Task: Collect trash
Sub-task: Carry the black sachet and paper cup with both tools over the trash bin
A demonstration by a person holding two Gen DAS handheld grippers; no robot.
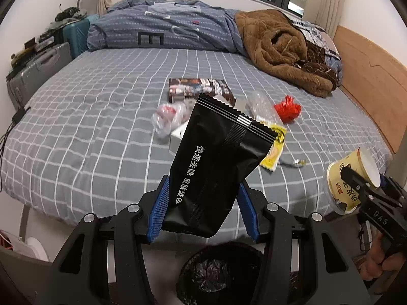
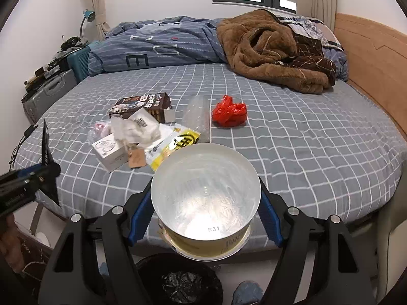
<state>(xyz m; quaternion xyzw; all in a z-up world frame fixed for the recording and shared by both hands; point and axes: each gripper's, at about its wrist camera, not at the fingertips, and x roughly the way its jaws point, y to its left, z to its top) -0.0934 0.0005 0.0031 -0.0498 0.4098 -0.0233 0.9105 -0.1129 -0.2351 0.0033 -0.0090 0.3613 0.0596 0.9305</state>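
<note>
My left gripper point(image 1: 203, 211) is shut on a black pouch point(image 1: 216, 162) with white print, held upright above a black-lined trash bin point(image 1: 218, 274) on the floor. My right gripper point(image 2: 203, 218) is shut on an empty yellow paper bowl point(image 2: 206, 195), silver inside, above the same trash bin point(image 2: 178, 279). In the left wrist view that bowl point(image 1: 351, 180) shows at the right edge. On the bed lie a red plastic bag point(image 2: 230, 111), a yellow wrapper point(image 2: 175, 145), a brown box point(image 2: 142, 105), crumpled white wrapping point(image 2: 137, 128), a white box point(image 2: 109, 153) and a clear bag point(image 2: 197, 114).
The grey checked bed point(image 2: 305, 152) fills the view, with a blue duvet point(image 2: 157, 43) and brown blanket point(image 2: 269, 50) at its far side. A wooden headboard point(image 2: 376, 58) stands right. Suitcases point(image 1: 40, 68) and a lamp sit left of the bed. A person's hand point(image 1: 376, 261) holds the right gripper.
</note>
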